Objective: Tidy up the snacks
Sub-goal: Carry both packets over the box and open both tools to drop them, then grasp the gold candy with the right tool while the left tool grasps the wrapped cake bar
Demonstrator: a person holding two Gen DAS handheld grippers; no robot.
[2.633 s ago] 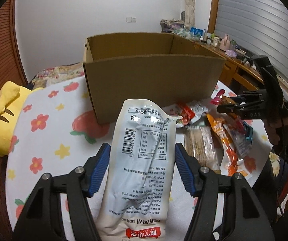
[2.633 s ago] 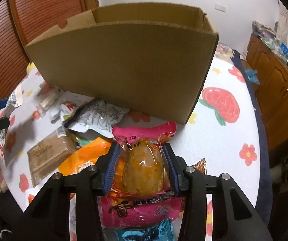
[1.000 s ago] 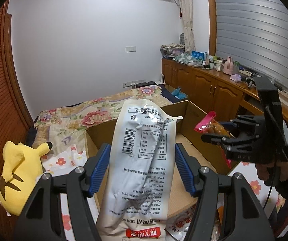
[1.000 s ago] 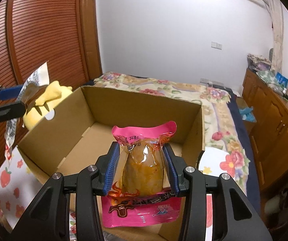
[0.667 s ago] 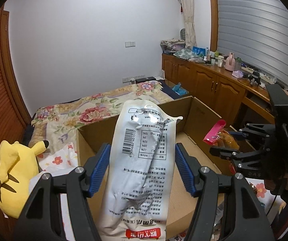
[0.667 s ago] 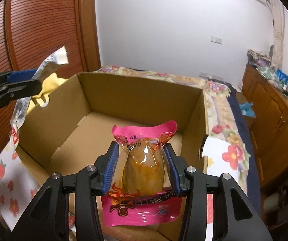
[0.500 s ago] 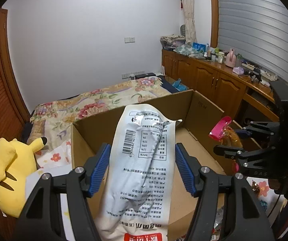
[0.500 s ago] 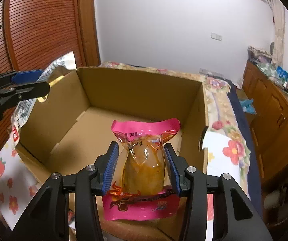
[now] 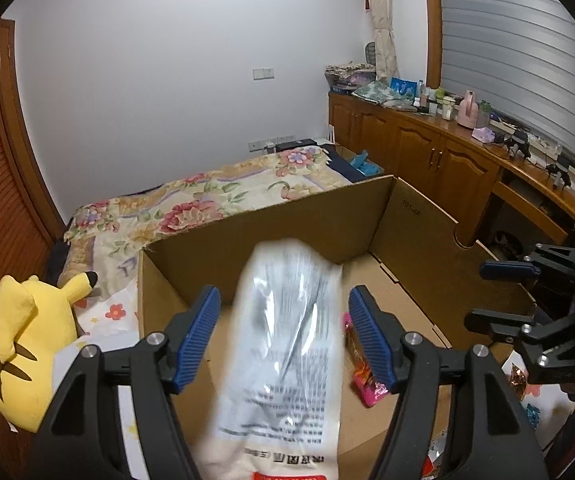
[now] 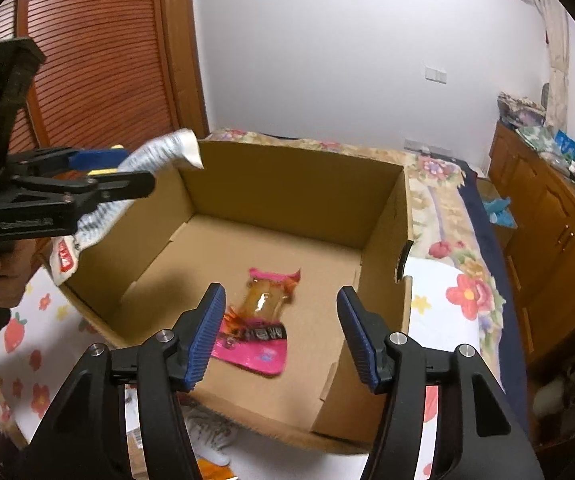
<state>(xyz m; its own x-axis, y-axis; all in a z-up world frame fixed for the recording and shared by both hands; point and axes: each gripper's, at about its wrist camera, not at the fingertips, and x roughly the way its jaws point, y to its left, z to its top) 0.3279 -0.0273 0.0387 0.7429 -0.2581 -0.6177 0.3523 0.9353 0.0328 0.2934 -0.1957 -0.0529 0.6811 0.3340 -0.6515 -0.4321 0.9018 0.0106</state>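
An open cardboard box (image 9: 299,216) (image 10: 375,276) stands on the flowered table. My left gripper (image 9: 283,336) is open over the box's near left wall; a white-grey snack pouch (image 9: 287,352) sits blurred between its spread fingers, touching neither pad. From the right wrist view the pouch (image 10: 99,208) hangs at the left gripper (image 10: 127,172) over the box's left rim. My right gripper (image 10: 279,332) is open and empty above the box's near right part. A pink snack packet (image 10: 259,320) lies on the box floor below it, also showing in the left wrist view (image 9: 363,376).
A yellow plush toy (image 9: 27,344) sits left of the box. More snack packets (image 10: 207,440) lie on the table in front of the box. A bed with a flowered cover (image 9: 191,208) is behind, wooden cabinets (image 9: 447,160) to the right.
Both grippers have opened. The pink packet has dropped from the right gripper onto the box floor. The white pouch is loose and slipping between the left fingers.
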